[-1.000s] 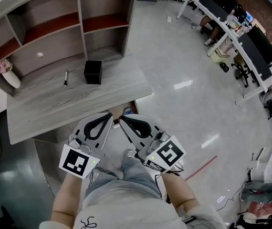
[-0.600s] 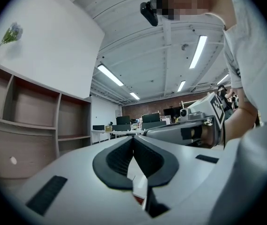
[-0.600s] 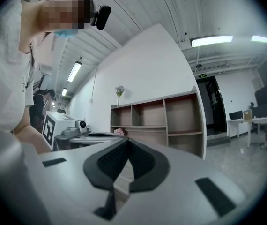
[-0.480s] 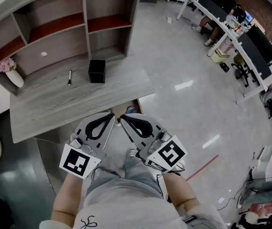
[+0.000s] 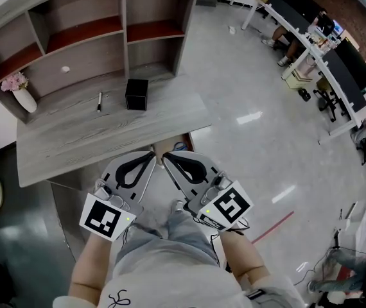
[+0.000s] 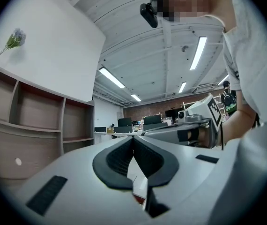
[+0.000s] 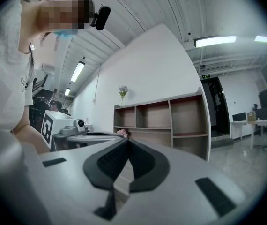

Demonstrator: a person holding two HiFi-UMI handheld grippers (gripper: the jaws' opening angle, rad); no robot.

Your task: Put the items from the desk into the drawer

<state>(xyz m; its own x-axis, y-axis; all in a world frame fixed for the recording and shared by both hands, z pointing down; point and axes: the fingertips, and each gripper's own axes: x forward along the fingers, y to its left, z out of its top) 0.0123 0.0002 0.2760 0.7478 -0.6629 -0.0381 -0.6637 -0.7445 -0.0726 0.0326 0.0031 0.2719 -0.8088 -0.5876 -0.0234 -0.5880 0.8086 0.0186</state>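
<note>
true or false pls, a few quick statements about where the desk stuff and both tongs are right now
1. The black box sits on the desk. True.
2. The left tongs are holding the pen. False: the pen lies on the desk just left of the black box, and the left tongs are closed on nothing, held back near the person's waist.
3. A vase with pink flowers stands near the left end of the shelf unit. True.
4. The right tongs are wide open. False: their jaws are together, with nothing between them.
</note>
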